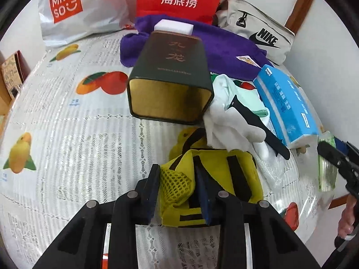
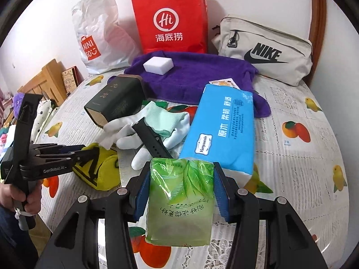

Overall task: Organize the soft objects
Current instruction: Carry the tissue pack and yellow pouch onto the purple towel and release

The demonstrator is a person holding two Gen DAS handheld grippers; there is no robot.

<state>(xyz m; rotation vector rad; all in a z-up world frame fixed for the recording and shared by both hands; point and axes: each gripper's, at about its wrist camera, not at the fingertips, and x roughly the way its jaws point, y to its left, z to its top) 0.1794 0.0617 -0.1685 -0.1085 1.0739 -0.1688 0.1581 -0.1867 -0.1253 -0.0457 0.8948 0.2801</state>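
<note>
Gripping yellow pouch [image 1: 211,179], tilted downward

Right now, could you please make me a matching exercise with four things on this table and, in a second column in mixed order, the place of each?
Things:
1. white sponge block
2. green tissue pack
3. yellow pouch
4. black watch strap

Places:
A. lying across the white gloves
B. between the left tongs
C. on the purple towel
D. between the right tongs

Pairs: 1-C, 2-D, 3-B, 4-A
</note>
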